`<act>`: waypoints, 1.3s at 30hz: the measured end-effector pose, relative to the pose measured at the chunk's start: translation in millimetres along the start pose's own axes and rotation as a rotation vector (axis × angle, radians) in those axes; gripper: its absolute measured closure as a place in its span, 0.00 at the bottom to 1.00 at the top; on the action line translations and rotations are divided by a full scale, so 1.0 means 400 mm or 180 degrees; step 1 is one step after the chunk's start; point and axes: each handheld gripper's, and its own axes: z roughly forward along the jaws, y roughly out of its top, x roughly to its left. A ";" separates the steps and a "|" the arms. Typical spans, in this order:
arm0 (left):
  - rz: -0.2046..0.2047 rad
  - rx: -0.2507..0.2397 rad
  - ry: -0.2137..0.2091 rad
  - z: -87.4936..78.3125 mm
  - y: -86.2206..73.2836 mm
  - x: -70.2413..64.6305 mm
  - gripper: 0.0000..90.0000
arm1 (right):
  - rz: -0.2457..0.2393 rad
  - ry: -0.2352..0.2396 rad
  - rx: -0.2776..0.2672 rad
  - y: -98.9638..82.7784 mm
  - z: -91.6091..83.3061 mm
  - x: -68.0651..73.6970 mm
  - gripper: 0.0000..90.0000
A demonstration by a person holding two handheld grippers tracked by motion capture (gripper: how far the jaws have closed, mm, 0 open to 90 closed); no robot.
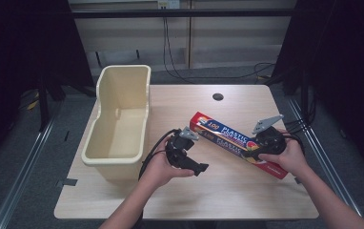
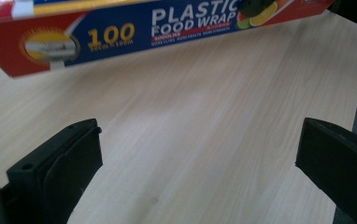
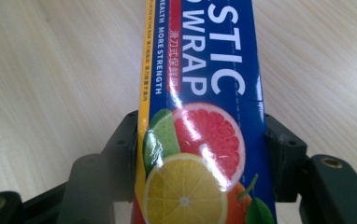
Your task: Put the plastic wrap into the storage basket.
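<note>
A long red and blue box of plastic food wrap [image 1: 223,136] lies slantwise over the middle of the wooden table [image 1: 218,191], its far end pointing toward the bin. My right gripper [image 1: 255,145] is shut on the box's near right end, and in the right gripper view its jaws press both sides of the box [image 3: 204,70] by the printed citrus fruit, right gripper [image 3: 200,140]. My left gripper [image 1: 197,152] sits just left of the box, open and with nothing in it. Its wide-apart jaws, left gripper [image 2: 200,154], frame bare table, with the box [image 2: 158,28] beyond them.
A tall cream plastic bin [image 1: 123,69] stands on the left side of the table, and nothing shows inside it. A round cable hole [image 1: 217,97] sits near the far edge. Black cables trail from both grippers. Dark curtains flank the table.
</note>
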 end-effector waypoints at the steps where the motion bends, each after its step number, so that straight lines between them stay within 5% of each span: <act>1: 0.0024 -0.0012 0.0028 -0.001 0.008 0.001 0.00 | -0.0036 0.0014 -0.0025 0.000 -0.001 -0.001 0.46; 2: 0.0108 0.0056 0.0028 -0.006 0.018 0.006 0.00 | -0.0025 0.0027 -0.0022 0.000 -0.004 0.002 0.46; 5: 0.0052 0.0030 0.0025 -0.006 0.033 0.008 0.00 | -0.0069 0.0073 -0.0033 -0.001 -0.008 0.002 0.46; 10: 0.0192 0.0124 0.0037 0.002 0.076 0.029 0.01 | -0.0171 0.0163 0.0005 -0.005 -0.012 0.000 0.46; 18: 0.0212 0.0116 0.0012 0.020 0.117 0.036 0.01 | -0.0290 0.0244 0.0037 0.000 -0.011 -0.009 0.46; 23: 0.0110 0.0063 -0.0055 0.038 0.155 0.048 0.01 | -0.0371 0.0286 0.0018 0.009 -0.012 -0.010 0.46; 28: 0.0211 0.0123 -0.0058 0.050 0.178 0.051 0.01 | -0.0450 0.0327 0.0025 0.018 -0.016 -0.006 0.46; 39: 0.0198 0.0130 -0.0141 0.065 0.204 0.062 0.02 | -0.0562 0.0395 -0.0004 0.028 -0.027 -0.011 0.46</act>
